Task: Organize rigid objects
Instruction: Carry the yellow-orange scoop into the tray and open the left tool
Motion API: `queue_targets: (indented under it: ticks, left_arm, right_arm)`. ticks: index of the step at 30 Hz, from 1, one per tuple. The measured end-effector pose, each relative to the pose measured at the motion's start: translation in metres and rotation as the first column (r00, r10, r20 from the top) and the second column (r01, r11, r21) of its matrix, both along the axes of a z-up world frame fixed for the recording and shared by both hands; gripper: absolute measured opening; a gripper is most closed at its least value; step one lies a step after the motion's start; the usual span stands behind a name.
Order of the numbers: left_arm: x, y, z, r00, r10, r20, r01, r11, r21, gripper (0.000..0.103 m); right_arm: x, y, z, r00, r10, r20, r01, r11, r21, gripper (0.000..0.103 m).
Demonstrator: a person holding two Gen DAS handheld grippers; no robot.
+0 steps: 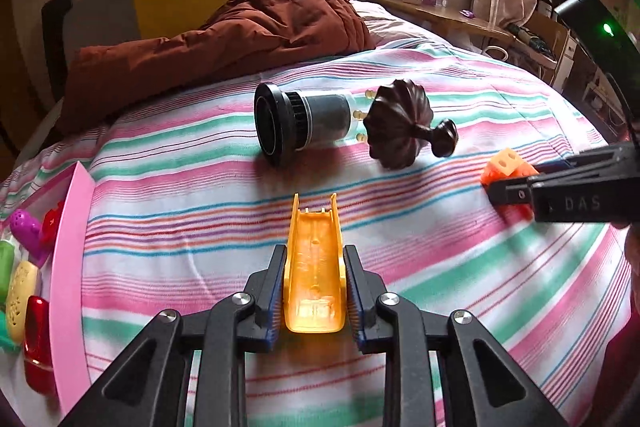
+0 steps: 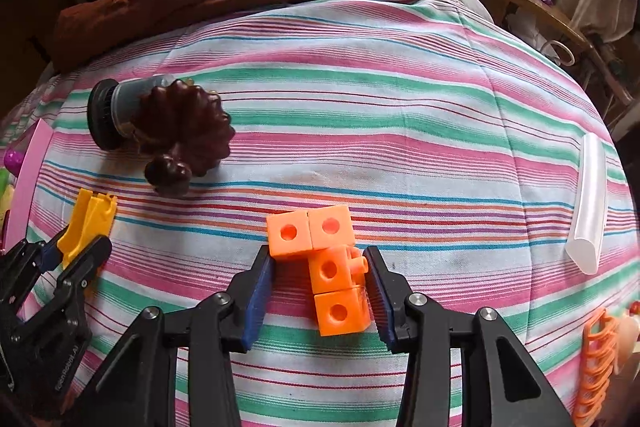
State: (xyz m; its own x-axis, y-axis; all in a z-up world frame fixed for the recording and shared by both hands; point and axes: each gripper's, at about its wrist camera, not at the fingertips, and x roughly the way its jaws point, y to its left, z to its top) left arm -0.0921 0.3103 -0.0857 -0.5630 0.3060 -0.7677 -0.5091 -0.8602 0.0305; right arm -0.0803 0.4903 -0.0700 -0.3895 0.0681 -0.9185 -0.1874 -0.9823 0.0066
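Left claw (image 1: 314, 291) grips the yellow chute (image 1: 315, 275); right claw (image 2: 320, 291) gapes around orange cubes (image 2: 328, 267), seemingly touching one pad.

Yellow plastic channel (image 1: 314, 291) clamped lengthwise; orange cube cluster (image 2: 328, 267) on striped sheet (image 2: 400, 147).

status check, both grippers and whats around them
Left gripper shut on yellow plastic piece. Right gripper open around orange cube cluster. Nothing blocking; black cylinder and brown ornament farther off.
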Motion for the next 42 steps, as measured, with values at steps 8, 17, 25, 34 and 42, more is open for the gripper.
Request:
queue_targets:
  ticks: [8, 17, 25, 34, 42]
  left_arm:
    - [0.016, -0.019, 0.009, 0.999, 0.024, -0.033, -0.022, 0.998, 0.064, 0.026]
    - [0.044, -0.040, 0.018, 0.996, 0.022, -0.081, -0.013, 0.993, 0.117, 0.026]
    - [0.067, -0.046, 0.019, 0.997, -0.025, -0.077, 0.034, 0.992, 0.120, 0.026]
    - [0.090, -0.077, 0.020, 0.999, -0.037, -0.029, 0.042, 0.982, 0.184, 0.026]
    - [0.112, -0.098, 0.038, 0.996, -0.071, -0.051, 0.081, 0.970, 0.228, 0.026]
  right_arm:
    - [-0.002, -0.005, 0.003, 0.999, 0.042, -0.026, -0.042, 0.999, -0.003, 0.045]
    - [0.000, -0.034, 0.010, 0.984, 0.165, -0.071, -0.164, 0.986, 0.009, 0.045]
    - [0.004, -0.049, 0.007, 0.970, 0.238, -0.060, -0.234, 0.970, 0.067, 0.045]
    - [0.007, -0.059, 0.007, 0.954, 0.294, -0.060, -0.287, 0.952, 0.108, 0.045]
    - [0.012, -0.067, 0.005, 0.940, 0.338, -0.052, -0.328, 0.934, 0.139, 0.045]
